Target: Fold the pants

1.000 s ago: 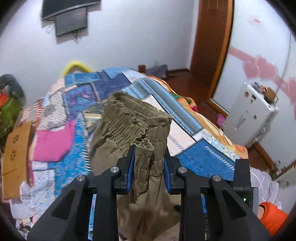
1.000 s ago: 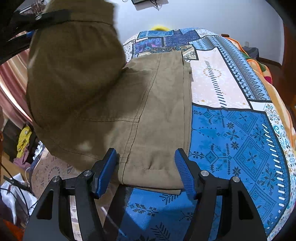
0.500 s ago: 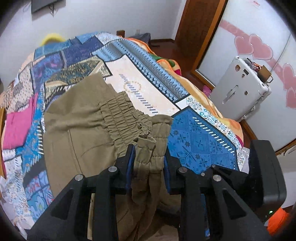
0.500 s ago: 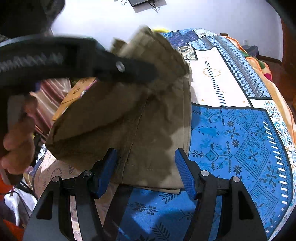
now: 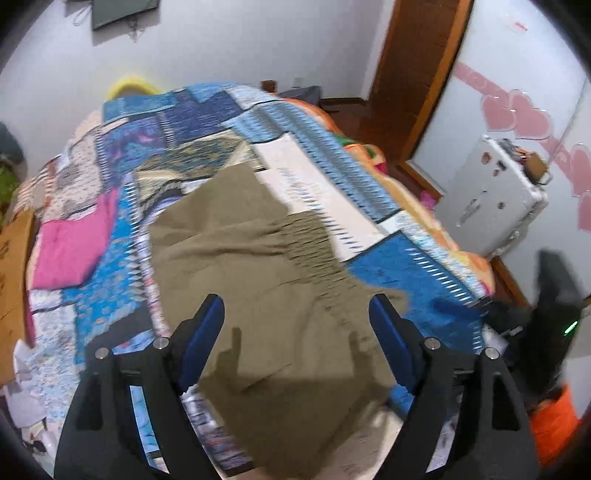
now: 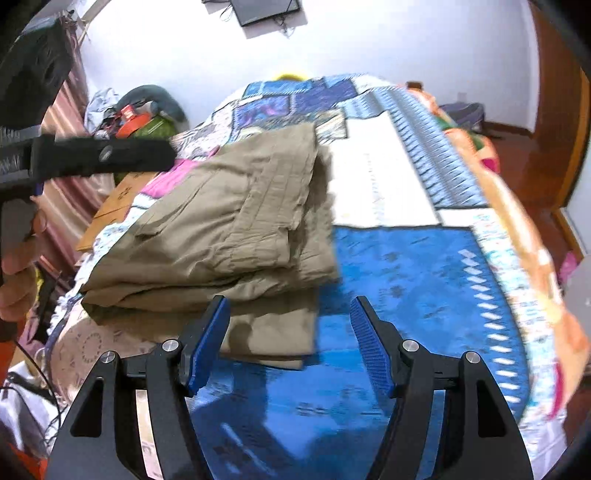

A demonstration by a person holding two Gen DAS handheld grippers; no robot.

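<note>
Olive pants (image 6: 229, 225) lie folded on the quilt (image 6: 424, 266) ahead of both grippers' spread, empty fingers; probably only tidying remains.

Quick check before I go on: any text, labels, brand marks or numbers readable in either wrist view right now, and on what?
None can be read.
White case: no legible marking.
Red item on the wall: too blurred to read.
Pants: no visible tag.
</note>
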